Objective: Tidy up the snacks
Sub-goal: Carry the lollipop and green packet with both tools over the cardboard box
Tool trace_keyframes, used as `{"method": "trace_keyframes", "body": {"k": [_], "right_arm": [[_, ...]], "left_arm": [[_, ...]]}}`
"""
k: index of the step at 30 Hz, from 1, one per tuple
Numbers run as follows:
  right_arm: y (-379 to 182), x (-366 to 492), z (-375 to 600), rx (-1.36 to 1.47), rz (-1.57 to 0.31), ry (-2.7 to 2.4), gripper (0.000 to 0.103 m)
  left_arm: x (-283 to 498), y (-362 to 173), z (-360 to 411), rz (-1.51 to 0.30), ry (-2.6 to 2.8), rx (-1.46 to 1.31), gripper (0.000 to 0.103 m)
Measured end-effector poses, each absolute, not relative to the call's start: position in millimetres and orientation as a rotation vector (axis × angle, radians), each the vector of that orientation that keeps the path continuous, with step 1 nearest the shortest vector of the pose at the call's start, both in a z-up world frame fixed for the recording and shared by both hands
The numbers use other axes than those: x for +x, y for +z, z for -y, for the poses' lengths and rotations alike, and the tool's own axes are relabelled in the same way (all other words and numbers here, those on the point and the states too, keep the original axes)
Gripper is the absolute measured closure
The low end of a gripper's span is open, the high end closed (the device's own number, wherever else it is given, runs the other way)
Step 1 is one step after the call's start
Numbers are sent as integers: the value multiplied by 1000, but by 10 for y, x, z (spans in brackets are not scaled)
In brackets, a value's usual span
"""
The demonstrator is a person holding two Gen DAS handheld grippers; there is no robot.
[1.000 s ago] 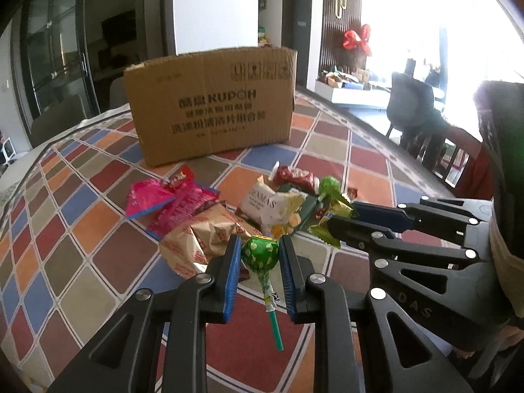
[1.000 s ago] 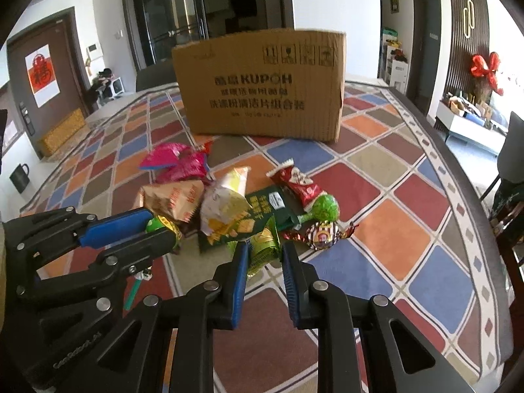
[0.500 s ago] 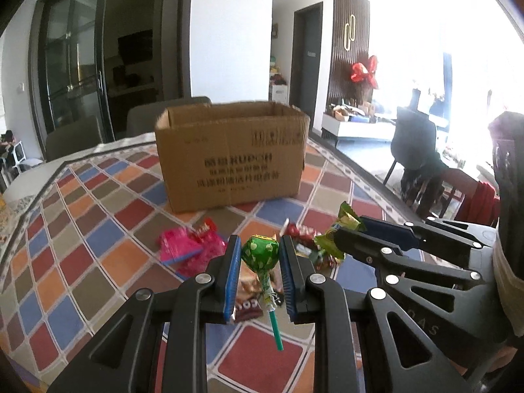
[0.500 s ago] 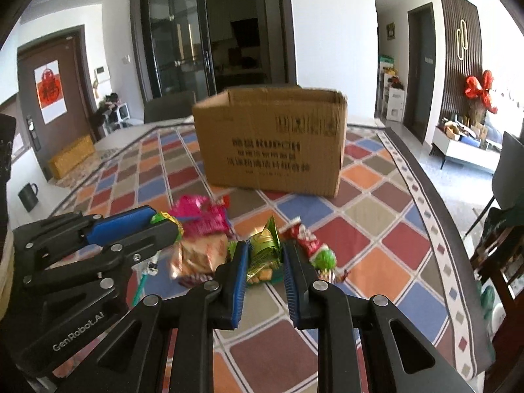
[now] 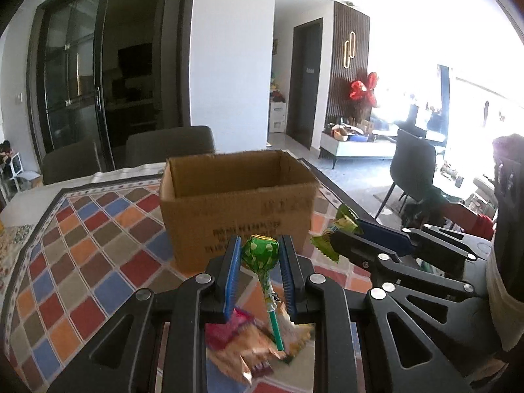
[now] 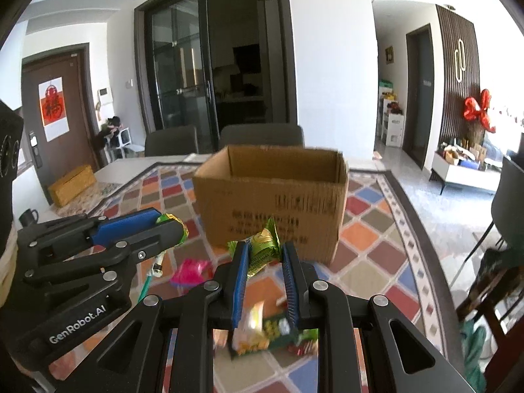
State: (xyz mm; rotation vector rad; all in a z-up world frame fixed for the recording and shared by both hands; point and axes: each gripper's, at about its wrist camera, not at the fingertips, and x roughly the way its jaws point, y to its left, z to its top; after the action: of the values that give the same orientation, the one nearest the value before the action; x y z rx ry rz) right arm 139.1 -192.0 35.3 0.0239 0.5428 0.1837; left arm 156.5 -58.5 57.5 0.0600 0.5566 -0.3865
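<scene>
My left gripper [image 5: 259,255] is shut on a green lollipop [image 5: 260,253] whose stick hangs down between the fingers. My right gripper [image 6: 263,258] is shut on a green-gold candy wrapper [image 6: 263,250]. Both are raised above the table, just short of an open brown cardboard box [image 5: 237,203], which also shows in the right wrist view [image 6: 275,196]. The box interior that shows looks empty. The right gripper shows in the left wrist view [image 5: 330,239], and the left gripper in the right wrist view [image 6: 173,226]. Loose snack packets [image 5: 255,350] lie below on the table.
The table has a checkered multicoloured cloth [image 5: 82,255]. A pink packet [image 6: 191,270] and other snacks [image 6: 262,330] lie beneath the grippers. Grey chairs [image 5: 170,145] stand behind the box. A dark chair [image 5: 414,163] stands to the right off the table.
Both grippers have risen with their snacks and tilted up. The box's open top is now in view and the snack pile has dropped below the fingers.
</scene>
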Motion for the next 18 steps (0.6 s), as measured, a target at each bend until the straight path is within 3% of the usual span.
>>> {"method": "trace_keyframes", "body": {"k": [18], "right_arm": [[759,2651,1941,20,-592,162,81]], "left_arm": [[2847,959,575,-631,-379,100,79]]}}
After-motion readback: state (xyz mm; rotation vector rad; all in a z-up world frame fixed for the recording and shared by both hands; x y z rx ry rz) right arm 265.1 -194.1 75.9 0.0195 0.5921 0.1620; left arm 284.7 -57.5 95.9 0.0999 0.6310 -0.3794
